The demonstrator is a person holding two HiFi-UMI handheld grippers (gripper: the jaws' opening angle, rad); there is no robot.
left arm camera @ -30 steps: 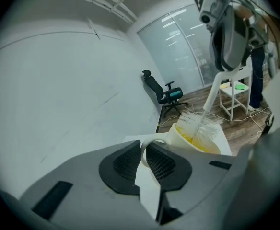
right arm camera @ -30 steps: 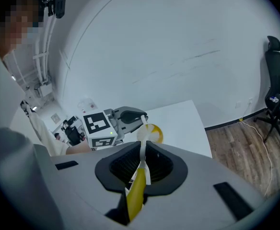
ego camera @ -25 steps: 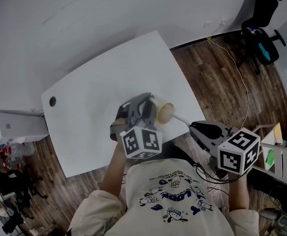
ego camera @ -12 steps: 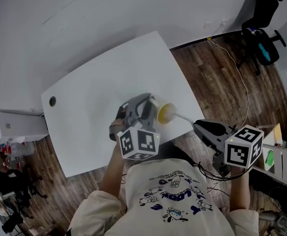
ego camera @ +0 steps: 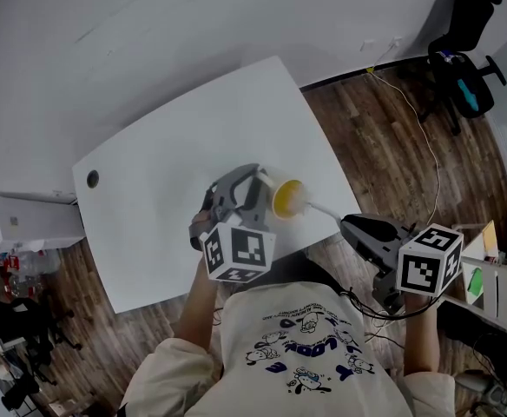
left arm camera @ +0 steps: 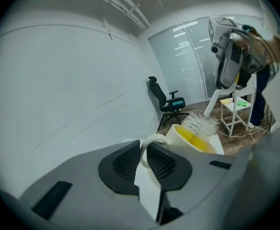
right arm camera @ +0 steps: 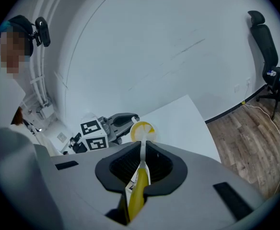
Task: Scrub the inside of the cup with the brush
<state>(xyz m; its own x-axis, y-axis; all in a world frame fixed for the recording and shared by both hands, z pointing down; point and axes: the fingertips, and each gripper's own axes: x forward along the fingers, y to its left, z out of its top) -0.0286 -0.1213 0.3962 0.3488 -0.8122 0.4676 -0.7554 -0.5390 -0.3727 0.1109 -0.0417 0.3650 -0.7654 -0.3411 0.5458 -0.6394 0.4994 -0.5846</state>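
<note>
Left hand-held gripper (ego camera: 255,189): jaws clamped on the looped handle of the cup (ego camera: 286,198). Cup is cream outside and yellow inside, tipped on its side with the mouth facing right. It is held over the near right part of the white counter (ego camera: 167,146).

Right hand-held gripper (ego camera: 351,227): jaws closed on the yellow grip of the brush (right arm camera: 137,193), just off the counter's near right edge. The white stem runs left to the cup. The bristle head sits in the cup mouth, partly past the rim. Contact with the inner wall: cannot tell.
</note>
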